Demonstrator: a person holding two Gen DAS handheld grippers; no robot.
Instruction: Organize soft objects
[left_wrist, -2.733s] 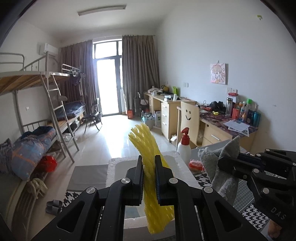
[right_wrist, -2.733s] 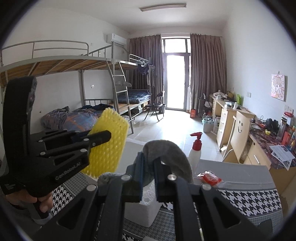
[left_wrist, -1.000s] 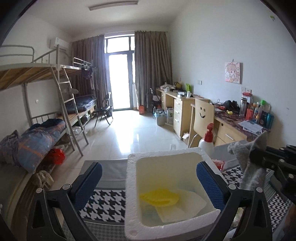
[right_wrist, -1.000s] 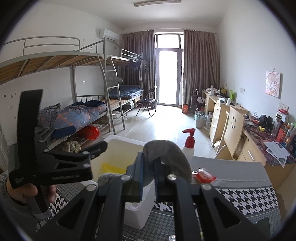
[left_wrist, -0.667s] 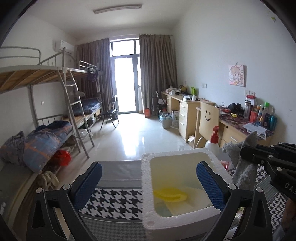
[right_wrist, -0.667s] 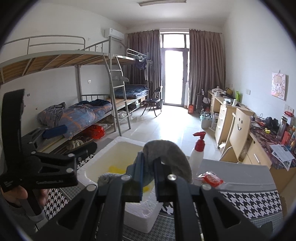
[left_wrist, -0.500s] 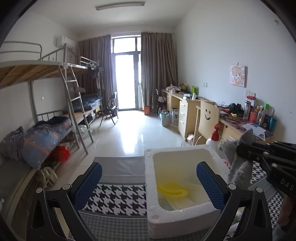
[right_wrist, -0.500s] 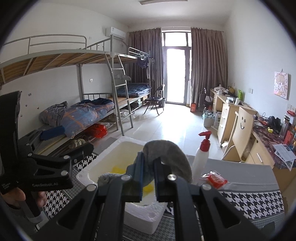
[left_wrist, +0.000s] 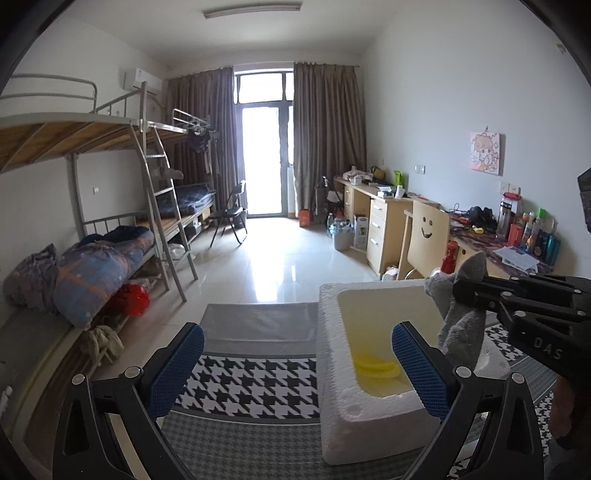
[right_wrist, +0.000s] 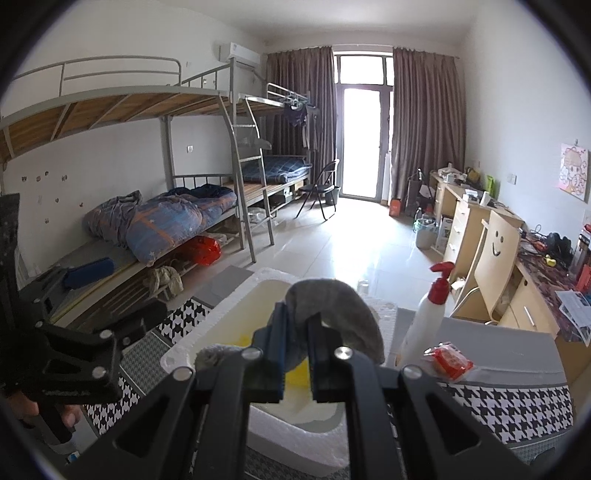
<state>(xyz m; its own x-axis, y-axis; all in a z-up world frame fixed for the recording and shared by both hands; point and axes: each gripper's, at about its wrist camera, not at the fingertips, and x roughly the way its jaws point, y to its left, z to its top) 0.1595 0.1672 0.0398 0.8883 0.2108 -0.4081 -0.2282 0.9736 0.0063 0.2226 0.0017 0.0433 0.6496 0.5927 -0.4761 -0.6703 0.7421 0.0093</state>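
A white foam box (left_wrist: 332, 362) stands on the houndstooth tablecloth. A yellow foam net (left_wrist: 375, 365) lies inside it. My left gripper (left_wrist: 295, 365) is open and empty, to the left of the box. My right gripper (right_wrist: 295, 354) is shut on a grey cloth (right_wrist: 332, 317) and holds it over the box (right_wrist: 236, 306). The cloth also shows in the left wrist view (left_wrist: 465, 325), hanging over the box's right rim.
A white spray bottle with a red pump (right_wrist: 428, 317) and a red packet (right_wrist: 450, 360) stand on the table right of the box. A smiley-face chair (right_wrist: 495, 258) and desks line the right wall. Bunk beds (left_wrist: 92, 258) stand left.
My left gripper let the yellow net drop into the box, opened, and drew back to the left. My right gripper carried the grey cloth over the box.
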